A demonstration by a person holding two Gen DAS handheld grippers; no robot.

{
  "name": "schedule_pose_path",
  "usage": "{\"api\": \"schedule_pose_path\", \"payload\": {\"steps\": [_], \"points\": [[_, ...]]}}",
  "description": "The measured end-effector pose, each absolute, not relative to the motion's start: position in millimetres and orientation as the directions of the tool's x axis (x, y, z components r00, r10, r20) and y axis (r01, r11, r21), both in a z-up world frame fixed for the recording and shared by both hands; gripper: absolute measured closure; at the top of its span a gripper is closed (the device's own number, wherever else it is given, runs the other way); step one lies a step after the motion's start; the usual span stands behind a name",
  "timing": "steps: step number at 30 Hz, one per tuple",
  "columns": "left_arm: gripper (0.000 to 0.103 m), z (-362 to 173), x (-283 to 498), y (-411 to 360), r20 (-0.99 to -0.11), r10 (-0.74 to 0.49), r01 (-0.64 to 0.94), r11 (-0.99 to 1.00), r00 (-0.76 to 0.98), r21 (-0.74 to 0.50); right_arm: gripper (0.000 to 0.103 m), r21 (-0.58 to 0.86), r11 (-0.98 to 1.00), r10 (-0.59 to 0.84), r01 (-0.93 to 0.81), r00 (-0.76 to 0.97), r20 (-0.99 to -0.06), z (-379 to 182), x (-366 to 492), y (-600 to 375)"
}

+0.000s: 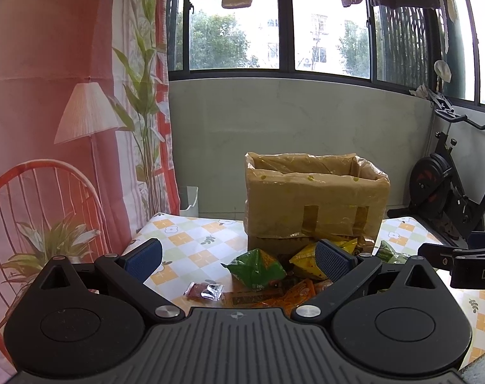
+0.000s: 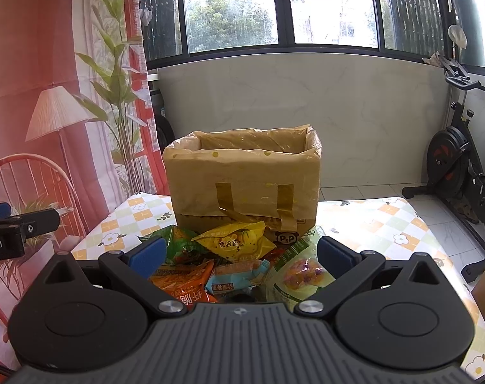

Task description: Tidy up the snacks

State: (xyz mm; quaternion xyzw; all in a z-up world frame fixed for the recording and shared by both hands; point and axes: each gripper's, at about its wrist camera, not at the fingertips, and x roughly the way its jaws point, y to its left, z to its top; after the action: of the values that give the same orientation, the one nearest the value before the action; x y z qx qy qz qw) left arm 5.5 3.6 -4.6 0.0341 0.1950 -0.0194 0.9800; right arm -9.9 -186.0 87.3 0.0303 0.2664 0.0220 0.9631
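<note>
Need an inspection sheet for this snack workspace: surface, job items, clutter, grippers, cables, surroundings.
Surface: table with checked flower-print cloth.
Job's things: open lined box upright at the far side; snack packets heaped in front of it, touching its base.
Clutter: small red packet lying apart, left of the heap.
Grippers: left hand-held gripper open, empty; right hand-held gripper open, empty, above the heap.
Cables: nothing seen.
Surroundings: windows, exercise bike, printed backdrop.

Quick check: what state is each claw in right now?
Left claw: open, holding nothing, above the snacks.
Right claw: open, holding nothing, above the snacks.
</note>
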Motion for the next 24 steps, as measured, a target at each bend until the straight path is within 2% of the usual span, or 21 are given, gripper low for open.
{"api": "schedule_pose_path", "payload": {"steps": [24], "points": [[0.000,-7.4,5.4,0.0,-0.388,-0.045,0.076,0.995,0.921,0.065,0.001,0.094,0.995,0.063,-0.017,0.856,-0.513,87.7,-10.4,-189.5]]}}
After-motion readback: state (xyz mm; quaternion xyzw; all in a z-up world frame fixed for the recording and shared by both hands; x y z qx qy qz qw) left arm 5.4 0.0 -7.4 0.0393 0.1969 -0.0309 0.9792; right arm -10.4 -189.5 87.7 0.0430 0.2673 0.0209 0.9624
